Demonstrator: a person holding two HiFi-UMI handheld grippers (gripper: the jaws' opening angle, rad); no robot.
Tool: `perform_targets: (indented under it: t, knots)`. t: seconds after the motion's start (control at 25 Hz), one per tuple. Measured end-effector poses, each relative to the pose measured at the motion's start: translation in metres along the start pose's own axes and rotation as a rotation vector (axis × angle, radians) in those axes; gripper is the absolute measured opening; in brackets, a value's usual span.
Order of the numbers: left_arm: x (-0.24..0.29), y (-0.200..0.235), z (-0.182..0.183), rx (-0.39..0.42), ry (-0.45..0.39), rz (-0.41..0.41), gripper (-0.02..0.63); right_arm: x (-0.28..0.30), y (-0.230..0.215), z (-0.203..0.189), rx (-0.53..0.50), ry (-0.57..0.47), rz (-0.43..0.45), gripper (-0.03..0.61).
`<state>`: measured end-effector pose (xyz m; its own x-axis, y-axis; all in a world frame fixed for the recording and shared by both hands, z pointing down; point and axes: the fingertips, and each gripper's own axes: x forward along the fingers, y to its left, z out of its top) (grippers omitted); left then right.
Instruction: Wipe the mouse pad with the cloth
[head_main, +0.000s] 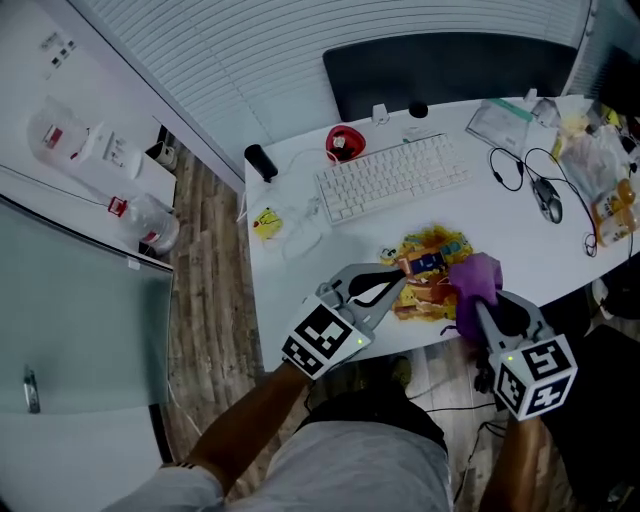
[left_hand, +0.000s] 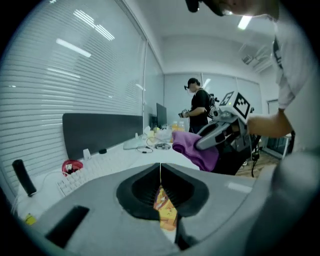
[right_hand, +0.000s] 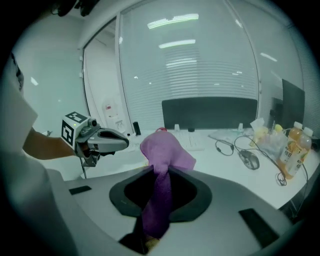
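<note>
At lower centre of the head view, the left gripper (head_main: 398, 282) is closed on the near left edge of the yellow-orange mouse pad (head_main: 428, 262); its own view shows the jaws together on that printed edge. The pad lies flat by the near edge of the white bench (head_main: 300, 285), its length apparently running up the frame. A purple cloth (head_main: 476, 280) covers its right side, bunched and hanging from the clamped right gripper (head_main: 480, 306). Beyond, well apart, sit a black cylinder (head_main: 261, 162), a white keyboard (head_main: 392, 177) and a wired mouse (head_main: 547, 198).
</note>
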<state>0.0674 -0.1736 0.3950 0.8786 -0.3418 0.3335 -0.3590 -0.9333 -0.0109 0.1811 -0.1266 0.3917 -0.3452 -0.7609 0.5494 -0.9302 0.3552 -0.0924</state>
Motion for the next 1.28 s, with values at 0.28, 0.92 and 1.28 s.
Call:
perform_targets:
  t: [0.28, 0.92, 1.28]
  knots:
    - [-0.040, -0.019, 0.079, 0.017, -0.260, 0.012, 0.015, -0.036, 0.030, 0.064, -0.062, -0.298, 0.047, 0.066]
    - [-0.106, -0.049, 0.145, 0.071, -0.459, 0.048, 0.015, -0.109, 0.094, 0.117, -0.108, -0.685, 0.145, 0.066]
    - [-0.110, -0.055, 0.139, 0.062, -0.458, 0.045, 0.015, -0.120, 0.098, 0.107, -0.103, -0.709, 0.116, 0.066]
